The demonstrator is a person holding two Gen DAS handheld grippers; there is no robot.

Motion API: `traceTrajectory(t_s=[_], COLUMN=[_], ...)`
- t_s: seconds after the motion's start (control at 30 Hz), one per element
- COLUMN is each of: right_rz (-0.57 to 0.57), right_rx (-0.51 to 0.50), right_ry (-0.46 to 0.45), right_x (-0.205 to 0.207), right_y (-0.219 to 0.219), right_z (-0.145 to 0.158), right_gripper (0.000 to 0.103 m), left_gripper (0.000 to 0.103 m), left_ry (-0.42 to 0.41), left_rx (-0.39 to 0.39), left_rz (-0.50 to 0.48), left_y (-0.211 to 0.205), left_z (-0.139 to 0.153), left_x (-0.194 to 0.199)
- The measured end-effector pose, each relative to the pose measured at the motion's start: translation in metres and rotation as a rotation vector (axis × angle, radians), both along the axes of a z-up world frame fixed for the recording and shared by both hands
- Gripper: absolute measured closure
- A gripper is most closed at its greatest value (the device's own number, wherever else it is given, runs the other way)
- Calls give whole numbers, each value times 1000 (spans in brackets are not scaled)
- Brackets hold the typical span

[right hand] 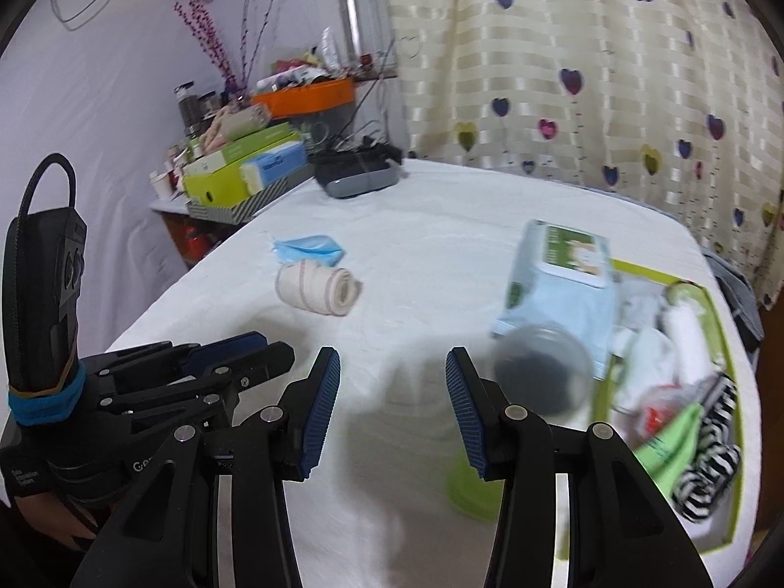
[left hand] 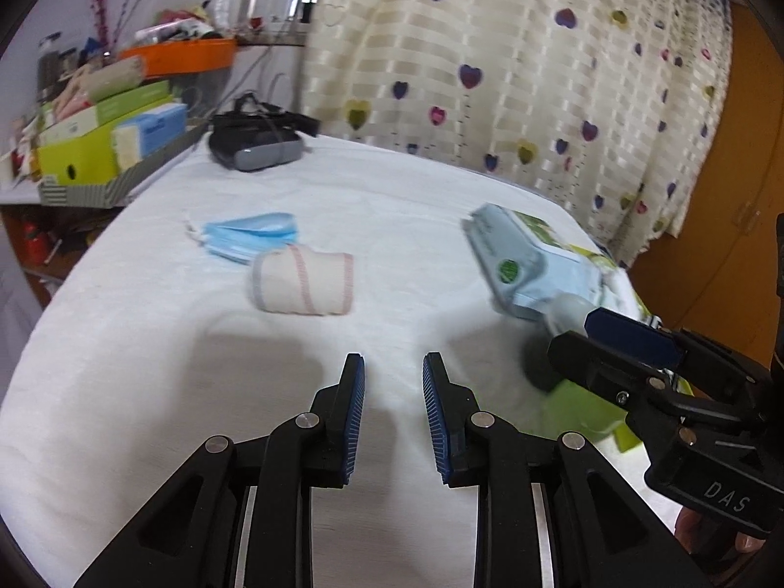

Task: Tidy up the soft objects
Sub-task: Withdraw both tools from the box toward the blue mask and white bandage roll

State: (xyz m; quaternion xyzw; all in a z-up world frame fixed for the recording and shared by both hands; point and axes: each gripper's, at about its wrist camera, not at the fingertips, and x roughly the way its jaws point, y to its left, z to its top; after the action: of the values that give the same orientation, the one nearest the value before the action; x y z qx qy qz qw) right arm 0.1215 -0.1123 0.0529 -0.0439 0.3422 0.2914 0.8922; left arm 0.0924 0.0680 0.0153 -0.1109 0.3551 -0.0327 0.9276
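Note:
A rolled beige bandage (left hand: 301,282) lies on the white bed sheet (left hand: 147,343), touching a stack of blue face masks (left hand: 247,235) behind it; both also show in the right wrist view, the bandage (right hand: 318,290) and the masks (right hand: 307,249). A pale blue wipes pack (left hand: 526,257) (right hand: 563,284) lies at the right. A green-rimmed tray (right hand: 725,392) holds white cloths and a striped fabric piece (right hand: 710,460). My left gripper (left hand: 393,367) is open and empty, short of the bandage. My right gripper (right hand: 392,362) is open and empty, beside the tray.
A dark headset (left hand: 257,144) lies at the bed's far edge. A cluttered side shelf with green boxes (left hand: 98,147) and an orange bin (left hand: 186,56) stands at the far left. A clear round lid (right hand: 539,375) lies blurred near the wipes. A heart-patterned curtain (left hand: 514,73) hangs behind.

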Motion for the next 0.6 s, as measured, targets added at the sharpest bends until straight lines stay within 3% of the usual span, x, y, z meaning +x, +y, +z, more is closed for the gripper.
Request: traceTrajectory(t_s=[0.17, 0.47, 0.6], right_rz=[50, 123, 113], right_rx=[-7, -30, -10], right_ry=[18, 36, 91], right_x=[10, 37, 60], right_y=[27, 78, 93], right_z=[-3, -12, -22], right_gripper=[50, 49, 49], left_gripper=[77, 72, 72], left_ry=[-5, 5, 2], left_rx=[0, -17, -27], left_rz=[50, 119, 140], left_y=[28, 71, 86], left_z=[1, -6, -8], left_x=[3, 6, 8])
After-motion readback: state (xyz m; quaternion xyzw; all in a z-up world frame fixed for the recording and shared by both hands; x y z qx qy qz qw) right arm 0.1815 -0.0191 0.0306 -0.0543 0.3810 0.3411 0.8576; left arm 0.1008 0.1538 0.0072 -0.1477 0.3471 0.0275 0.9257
